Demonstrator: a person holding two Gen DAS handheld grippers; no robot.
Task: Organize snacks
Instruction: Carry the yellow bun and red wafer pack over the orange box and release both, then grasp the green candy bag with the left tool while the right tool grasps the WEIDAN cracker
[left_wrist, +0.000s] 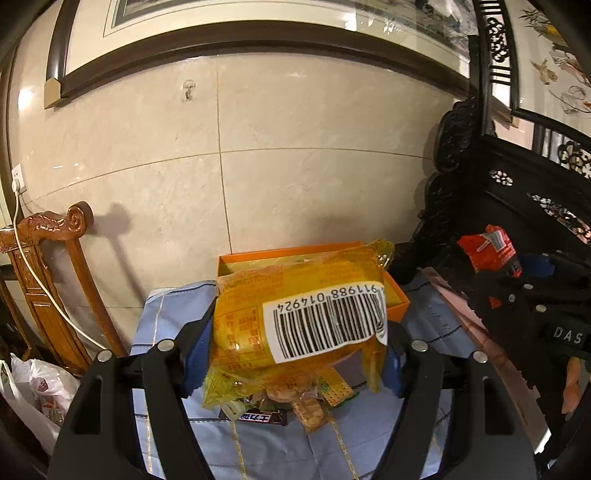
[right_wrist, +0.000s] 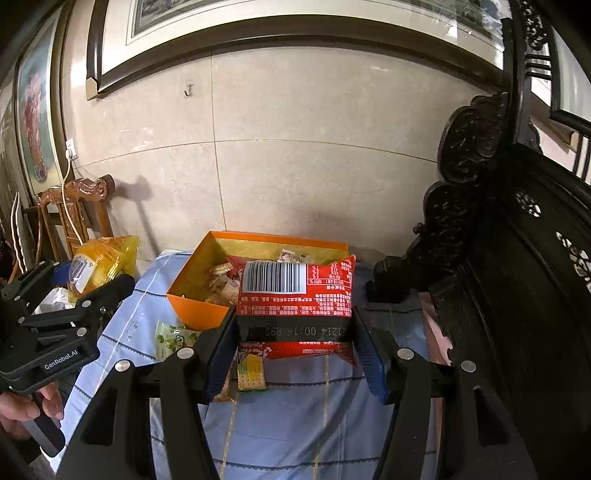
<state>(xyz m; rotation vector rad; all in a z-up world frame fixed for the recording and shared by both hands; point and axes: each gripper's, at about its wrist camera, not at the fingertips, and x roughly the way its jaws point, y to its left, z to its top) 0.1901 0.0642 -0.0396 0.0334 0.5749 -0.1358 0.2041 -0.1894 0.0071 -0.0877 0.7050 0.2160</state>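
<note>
Between the blue-padded fingers of the left gripper (left_wrist: 295, 354) sits a yellow snack bag (left_wrist: 295, 317), clamped from both sides with its white barcode label facing up. The jaws stand fairly wide, pressed on the bag's two flanks, and the bag is clear of the table. From the right wrist view this same gripper appears at the far left edge, held by a hand (right_wrist: 33, 406) whose fingers wrap a dark handle, with the yellow bag up in the air beside a carved wooden chair (right_wrist: 79, 210).

Under the yellow bag, on the light blue tablecloth (left_wrist: 177, 325), lie loose small snacks: a dark chocolate bar (left_wrist: 264, 418) and some clear-wrapped biscuits (left_wrist: 312, 410). A green-printed packet (right_wrist: 173, 338) lies flat on the cloth just beside the near corner of the orange box (right_wrist: 195, 306).

That box stands open at the back of the table near the tiled wall, with several wrapped snacks already lying inside it.

Further right, the right gripper (right_wrist: 295, 354) is clenched on a red snack pack (right_wrist: 295, 291), its pads bearing on the pack's two side edges at a middling spread. The pack is lifted, barcode upward, its far end overlapping the near right part of the orange box. A pack of green-wrapped crackers (right_wrist: 251, 373) rests on the cloth below it.

Dark carved furniture (right_wrist: 480, 221) fills the right side.
</note>
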